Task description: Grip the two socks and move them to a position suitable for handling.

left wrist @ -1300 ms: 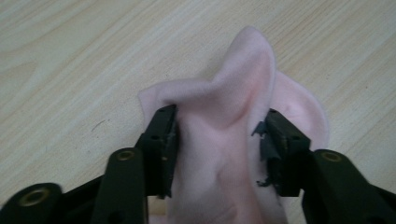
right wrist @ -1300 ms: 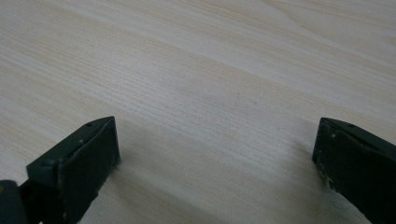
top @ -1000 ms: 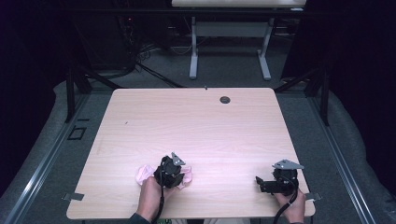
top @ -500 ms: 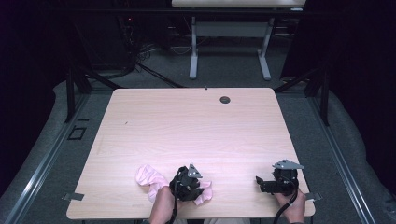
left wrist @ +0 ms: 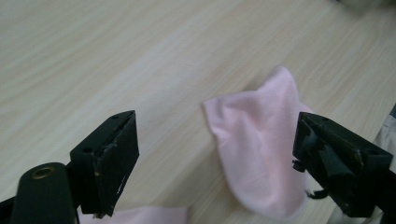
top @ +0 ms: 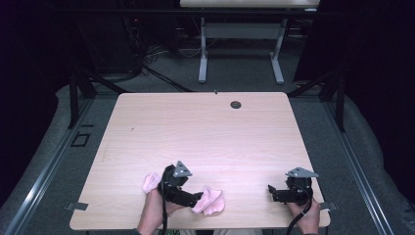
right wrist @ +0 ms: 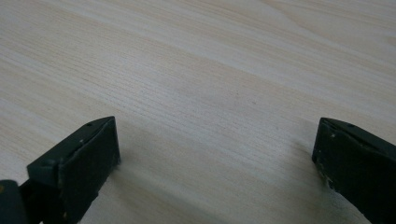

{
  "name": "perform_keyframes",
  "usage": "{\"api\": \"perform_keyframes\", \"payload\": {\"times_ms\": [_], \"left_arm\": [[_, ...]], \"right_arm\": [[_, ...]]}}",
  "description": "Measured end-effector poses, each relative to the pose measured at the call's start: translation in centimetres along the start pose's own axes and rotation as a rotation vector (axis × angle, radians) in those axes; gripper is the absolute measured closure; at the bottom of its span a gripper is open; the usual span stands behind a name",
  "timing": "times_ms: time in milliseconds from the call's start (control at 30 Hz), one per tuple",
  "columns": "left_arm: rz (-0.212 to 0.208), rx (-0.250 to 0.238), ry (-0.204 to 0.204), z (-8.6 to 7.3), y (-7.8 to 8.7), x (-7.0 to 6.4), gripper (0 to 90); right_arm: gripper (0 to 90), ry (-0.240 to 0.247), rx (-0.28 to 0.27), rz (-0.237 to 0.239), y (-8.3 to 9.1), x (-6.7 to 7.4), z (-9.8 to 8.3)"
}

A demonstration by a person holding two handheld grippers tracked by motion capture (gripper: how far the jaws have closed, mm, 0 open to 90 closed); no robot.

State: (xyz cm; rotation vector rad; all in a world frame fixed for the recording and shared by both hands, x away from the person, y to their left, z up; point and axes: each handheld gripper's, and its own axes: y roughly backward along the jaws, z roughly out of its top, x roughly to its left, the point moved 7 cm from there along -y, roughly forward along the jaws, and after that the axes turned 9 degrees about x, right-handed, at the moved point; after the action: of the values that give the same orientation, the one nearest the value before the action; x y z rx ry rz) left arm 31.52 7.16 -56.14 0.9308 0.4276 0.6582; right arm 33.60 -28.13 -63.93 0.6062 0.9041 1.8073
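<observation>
A pink sock (top: 210,201) lies flat near the front edge of the light wooden table (top: 205,137). My left gripper (top: 195,198) points right at it and is open. In the left gripper view, the sock (left wrist: 261,154) lies on the table between the spread jaws of the left gripper (left wrist: 215,135), closer to the right jaw. A second pink piece (top: 149,182) lies just left of that hand, and its edge (left wrist: 140,215) shows at the bottom of the left gripper view. My right gripper (top: 271,192) rests open at the front right, and in its own view the right gripper (right wrist: 215,140) is over bare wood.
A small dark grommet hole (top: 236,104) sits near the table's far edge. Beyond the table are dark floor, cables and the white legs of another table (top: 240,54). The table's front edge runs just below both hands.
My left gripper has moved right and toward the front edge, turning to point right. The pink sock beside it now lies farther right. The right gripper has stayed put.
</observation>
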Motion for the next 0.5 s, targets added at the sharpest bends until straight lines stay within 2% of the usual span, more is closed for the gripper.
{"api": "perform_keyframes", "payload": {"times_ms": [100, 200, 333, 500], "left_arm": [[0.048, 0.01, 0.047, -1.0, 1.3, 2.5, 3.1], [0.094, 0.044, 0.1, -2.8, 1.6, 5.1, 0.0], [0.118, 0.098, 0.153, -4.7, 1.0, 7.2, 0.0], [0.12, 0.179, 0.165, -6.3, -0.3, 8.1, 0.1]], "right_arm": [[0.1, -0.001, -0.001, -0.001, 0.0, 0.0, 0.0], [0.0, -0.001, -0.001, -0.001, 0.0, 0.0, 0.0], [0.0, 0.002, 0.003, -0.002, 0.0, 0.0, 0.0], [0.0, -0.001, -0.001, -0.001, 0.0, 0.0, 0.0]]}}
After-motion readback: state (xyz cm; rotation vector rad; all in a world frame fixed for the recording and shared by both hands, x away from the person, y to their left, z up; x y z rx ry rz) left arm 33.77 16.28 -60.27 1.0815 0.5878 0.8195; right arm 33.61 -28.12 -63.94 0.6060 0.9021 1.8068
